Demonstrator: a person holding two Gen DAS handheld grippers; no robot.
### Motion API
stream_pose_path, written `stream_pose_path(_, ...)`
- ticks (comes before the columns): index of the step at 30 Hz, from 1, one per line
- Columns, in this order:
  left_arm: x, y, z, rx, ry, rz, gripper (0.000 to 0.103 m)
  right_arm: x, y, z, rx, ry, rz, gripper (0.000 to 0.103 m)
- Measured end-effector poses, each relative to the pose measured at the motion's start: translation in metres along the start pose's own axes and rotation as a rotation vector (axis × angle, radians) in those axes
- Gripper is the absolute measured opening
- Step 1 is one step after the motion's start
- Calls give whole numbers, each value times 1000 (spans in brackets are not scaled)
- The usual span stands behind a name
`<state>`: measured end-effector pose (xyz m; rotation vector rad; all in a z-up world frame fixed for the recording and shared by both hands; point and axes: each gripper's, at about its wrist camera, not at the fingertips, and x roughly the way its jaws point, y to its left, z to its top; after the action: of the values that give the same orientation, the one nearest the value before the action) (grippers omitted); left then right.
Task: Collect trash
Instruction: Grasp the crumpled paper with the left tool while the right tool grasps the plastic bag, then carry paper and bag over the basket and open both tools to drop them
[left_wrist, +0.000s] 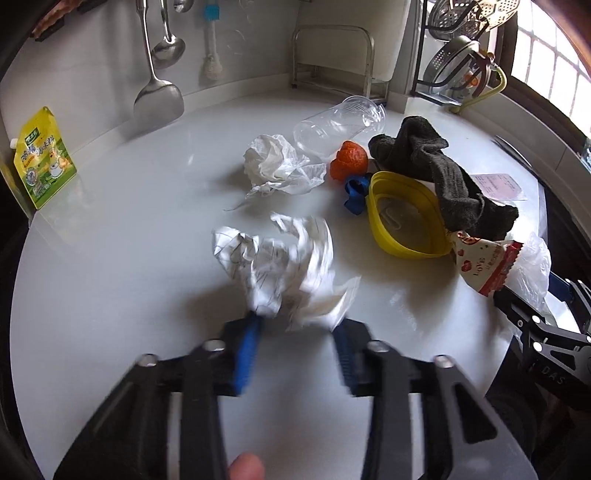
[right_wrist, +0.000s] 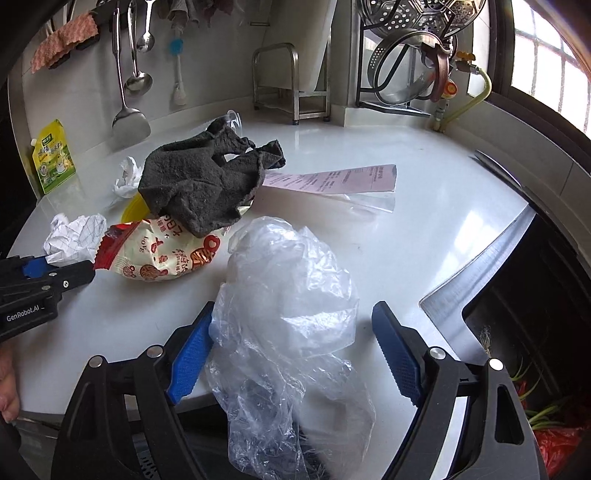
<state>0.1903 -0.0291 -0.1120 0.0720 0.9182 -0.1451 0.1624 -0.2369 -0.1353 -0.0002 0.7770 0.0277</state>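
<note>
My left gripper (left_wrist: 297, 328) is open, its blue pads on either side of the near end of a crumpled sheet of lined paper (left_wrist: 280, 258) on the white counter (left_wrist: 122, 236); the view is blurred. My right gripper (right_wrist: 291, 347) is open around a clear plastic bag (right_wrist: 291, 295) that hangs over the counter's front edge. A red and white snack wrapper (right_wrist: 159, 254) lies left of the bag. A crumpled tissue (left_wrist: 277, 164), a clear plastic cup (left_wrist: 336, 123) on its side and orange peel (left_wrist: 349, 158) lie further back.
A dark grey cloth (right_wrist: 207, 181) drapes over a yellow lid (left_wrist: 404, 218). A pink receipt (right_wrist: 332, 179) lies behind it. A green pouch (left_wrist: 44, 157) leans on the wall. Utensils (left_wrist: 157, 92) hang behind, a pan rack (right_wrist: 413, 62) stands back right. A bin (right_wrist: 535, 369) opens at the right.
</note>
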Motion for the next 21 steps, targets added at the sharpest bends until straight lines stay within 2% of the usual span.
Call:
stream_pose_path(2,-1,2,0,-15,9,-29,9,-2,1,1,-8,-1,11,61)
stream_pose_path(4,-3,2,-2,-14,5,-49,8,-4,1,2,-14,9,30,36)
stream_pose_path(6,-8,3,-4,-18,-10,-64,8,-6,1,4,-11,18,44,23)
stream_pose_path(10,-24,4,-3,-14,-49,-66,7,-13,2,2,-6,17,64,16)
stream_pose_path(15,-47,5,-3,-9,-83,-73,7,-34,8,-2,-2,-9,81,15)
stream_pose_path(21,-77,5,-18,-8,-114,-59,7,-63,7,-18,24,-32,103,14)
